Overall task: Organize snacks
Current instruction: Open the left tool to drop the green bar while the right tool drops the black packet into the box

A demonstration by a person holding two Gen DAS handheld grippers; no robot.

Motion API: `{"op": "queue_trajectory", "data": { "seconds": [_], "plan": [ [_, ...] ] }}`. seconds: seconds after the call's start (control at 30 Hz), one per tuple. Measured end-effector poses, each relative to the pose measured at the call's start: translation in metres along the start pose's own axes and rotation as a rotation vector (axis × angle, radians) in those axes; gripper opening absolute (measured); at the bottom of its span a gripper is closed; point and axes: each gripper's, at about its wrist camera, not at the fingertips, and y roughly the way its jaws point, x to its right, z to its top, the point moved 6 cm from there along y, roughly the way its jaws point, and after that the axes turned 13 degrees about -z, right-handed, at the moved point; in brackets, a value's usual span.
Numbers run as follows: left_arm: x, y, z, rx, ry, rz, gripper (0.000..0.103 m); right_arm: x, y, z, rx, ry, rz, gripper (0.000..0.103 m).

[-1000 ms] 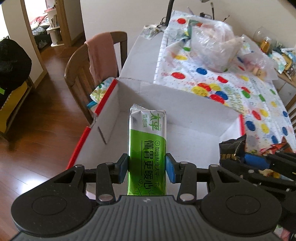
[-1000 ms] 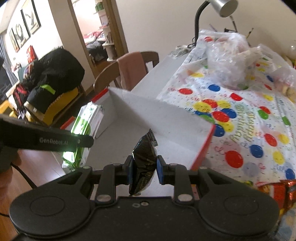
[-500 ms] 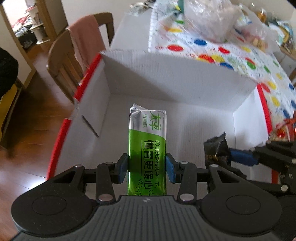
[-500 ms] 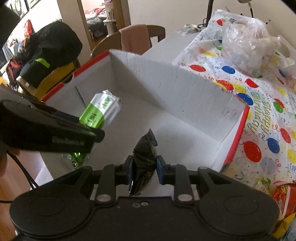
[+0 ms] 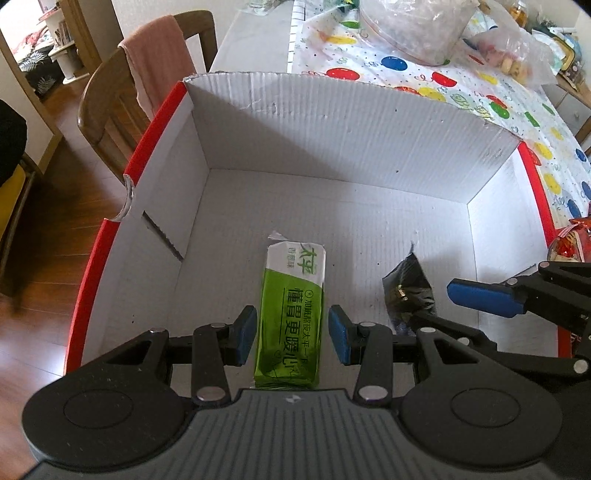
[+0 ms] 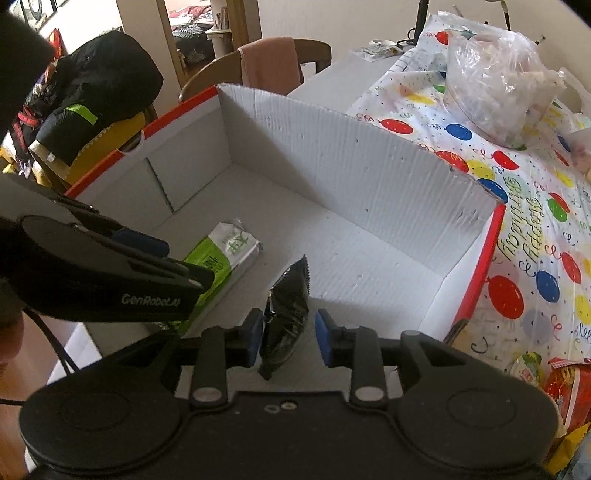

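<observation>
A white cardboard box with red edges (image 5: 332,129) (image 6: 332,155) stands open on the table. On its floor lies a green and white snack pack (image 5: 293,295) (image 6: 229,251). My left gripper (image 5: 291,332) is open around it, with a gap at each blue pad. A black foil packet (image 6: 290,299) (image 5: 408,284) stands tilted between the fingers of my right gripper (image 6: 289,338), which is open too; there is a clear gap at the right pad. Both grippers are low inside the box, side by side.
A balloon-print tablecloth (image 5: 480,85) covers the table beyond the box, with a full clear plastic bag (image 5: 413,29) on it. Red snack packs (image 6: 569,384) lie right of the box. A wooden chair with a pink cloth (image 5: 159,66) stands at the left.
Both grippers went down into the box and opened. The green pack left the left fingers and lies on the floor; the black packet is no longer squeezed.
</observation>
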Motion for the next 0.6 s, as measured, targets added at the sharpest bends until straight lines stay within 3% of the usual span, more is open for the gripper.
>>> {"op": "queue_trajectory", "data": {
  "seconds": [0.27, 0.6],
  "plan": [
    [0.001, -0.022, -0.002, 0.056, -0.012, -0.038, 0.048, 0.013, -0.023, 0.003, 0.026, 0.06, 0.034, 0.037],
    [0.024, -0.064, -0.005, 0.159, 0.014, -0.093, 0.056, 0.041, -0.071, 0.002, 0.122, 0.146, 0.06, 0.049]
  ]
}}
